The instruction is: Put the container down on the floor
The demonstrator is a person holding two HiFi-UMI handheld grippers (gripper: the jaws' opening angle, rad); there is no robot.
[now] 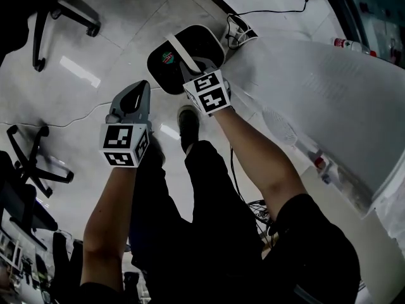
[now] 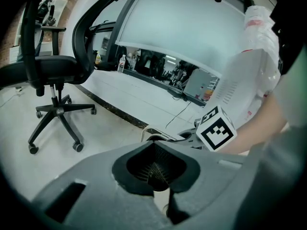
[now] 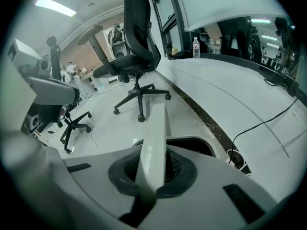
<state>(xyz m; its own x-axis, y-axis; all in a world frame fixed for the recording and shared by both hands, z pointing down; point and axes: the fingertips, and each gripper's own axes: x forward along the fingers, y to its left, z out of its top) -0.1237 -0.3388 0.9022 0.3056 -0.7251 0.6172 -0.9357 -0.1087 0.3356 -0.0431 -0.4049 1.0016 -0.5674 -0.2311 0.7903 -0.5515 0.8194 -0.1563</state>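
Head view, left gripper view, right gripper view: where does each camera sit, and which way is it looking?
Head view: on the person's head, facing steeply down at the floor; shows forearms, legs, left tool, and right tool gripping the container's handle.
Left gripper view: on the left tool, facing along its closed, empty jaws toward an office chair; right forearm shows.
Right gripper view: on the right tool, facing along jaws clamped on the handle; only the tool shows.
Shared: all three see the container.

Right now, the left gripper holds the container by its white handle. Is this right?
No. It is the right gripper that holds the container by its white handle. The left gripper is empty. The right gripper view shows the handle clamped between its jaws.
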